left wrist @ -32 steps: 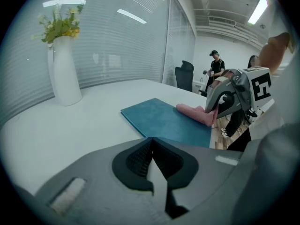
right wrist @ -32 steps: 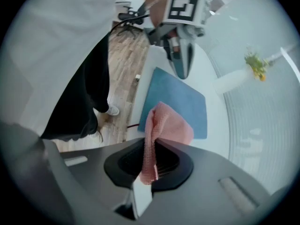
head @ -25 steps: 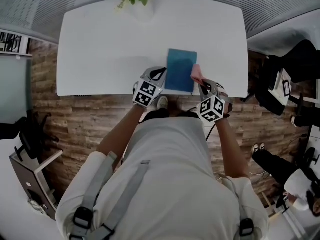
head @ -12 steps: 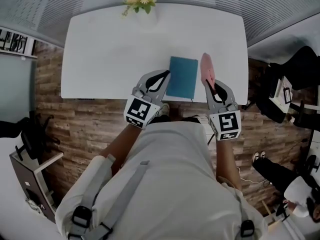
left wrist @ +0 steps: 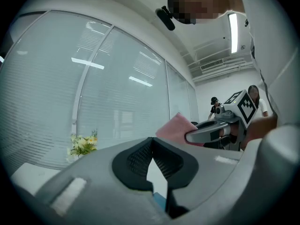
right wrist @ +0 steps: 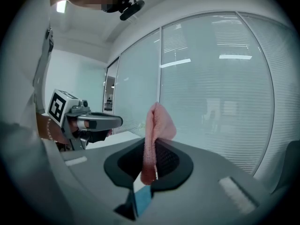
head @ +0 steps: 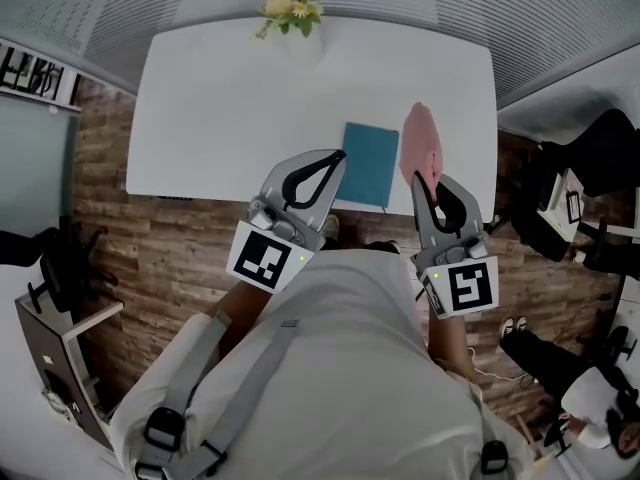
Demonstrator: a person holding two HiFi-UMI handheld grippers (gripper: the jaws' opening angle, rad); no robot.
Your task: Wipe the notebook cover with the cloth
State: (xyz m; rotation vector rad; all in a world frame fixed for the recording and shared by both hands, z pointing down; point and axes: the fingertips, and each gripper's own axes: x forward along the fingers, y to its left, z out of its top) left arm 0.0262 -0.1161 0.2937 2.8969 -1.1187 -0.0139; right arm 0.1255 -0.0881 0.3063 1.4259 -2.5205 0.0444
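A teal notebook point(head: 368, 164) lies shut near the front edge of the white table point(head: 220, 98). My right gripper point(head: 426, 182) is raised above the table just right of the notebook, shut on a pink cloth point(head: 422, 146) that stands up from its jaws. In the right gripper view the cloth point(right wrist: 156, 125) is pinched between the pads, and a sliver of the notebook point(right wrist: 142, 198) shows below. My left gripper point(head: 334, 159) is raised at the notebook's left edge, shut with nothing in it. The left gripper view shows its pads point(left wrist: 140, 159) meeting.
A vase of yellow flowers point(head: 290, 3) stands at the table's far edge. Black chairs point(head: 590, 148) are to the right on the wood floor point(head: 160, 238). Another person point(left wrist: 214, 108) stands far off by the glass wall.
Both grippers have risen and pulled back toward the person, off the notebook. The cloth has gone up with the right gripper.
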